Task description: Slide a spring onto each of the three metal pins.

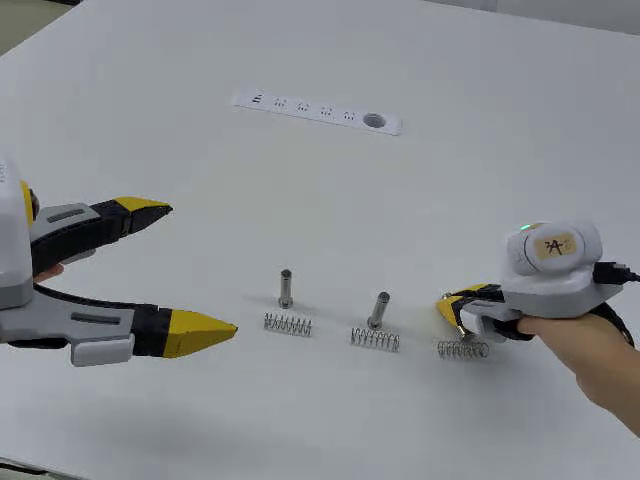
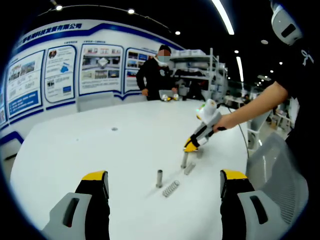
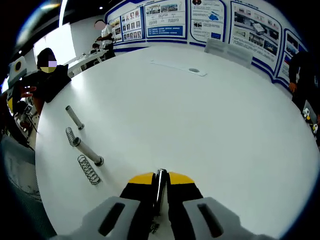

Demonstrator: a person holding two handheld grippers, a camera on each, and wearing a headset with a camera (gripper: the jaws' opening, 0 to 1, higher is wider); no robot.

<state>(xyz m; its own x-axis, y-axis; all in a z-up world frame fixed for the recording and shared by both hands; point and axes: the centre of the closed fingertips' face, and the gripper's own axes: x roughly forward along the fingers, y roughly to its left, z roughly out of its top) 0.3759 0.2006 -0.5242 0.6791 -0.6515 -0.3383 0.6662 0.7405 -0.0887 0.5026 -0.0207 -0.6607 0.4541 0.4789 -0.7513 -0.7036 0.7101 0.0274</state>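
Left gripper (image 1: 202,268) is nearest, at the left of the head view. Jaws spread wide, nothing between them, held above the table (image 1: 480,180). Its own view looks out between the yellow tips at the row of parts.

Next out: 3 springs lying flat on the table in 1 row, gaps between them. Long axes run left-right in the head view.
- left spring (image 1: 287,323)
- middle spring (image 1: 375,339)
- right spring (image 1: 463,349)

None is on a pin.

Just behind them:
- Left pin (image 1: 286,288) stands upright on its base, axis vertical, just behind the left spring and apart from it.
- Middle pin (image 1: 379,309) also stands on its base, just behind the middle spring. It looks tipped slightly right in the head view, which could be perspective.

Right gripper (image 1: 455,308) is at the right, held by a hand (image 1: 575,345), tips low over the table just above the right spring. Jaws are clamped on the 3rd pin (image 3: 159,185). In the right gripper view the pin runs in line with the jaws, far end about level with the yellow tips. Can't tell whether its other end touches the table or the spring.

Far side: power strip (image 1: 316,110) set flat in the table, long axis left-right, well apart from the parts. Beyond the table, in the left gripper view, a person (image 2: 157,70) stands by a wall of posters (image 2: 60,70).
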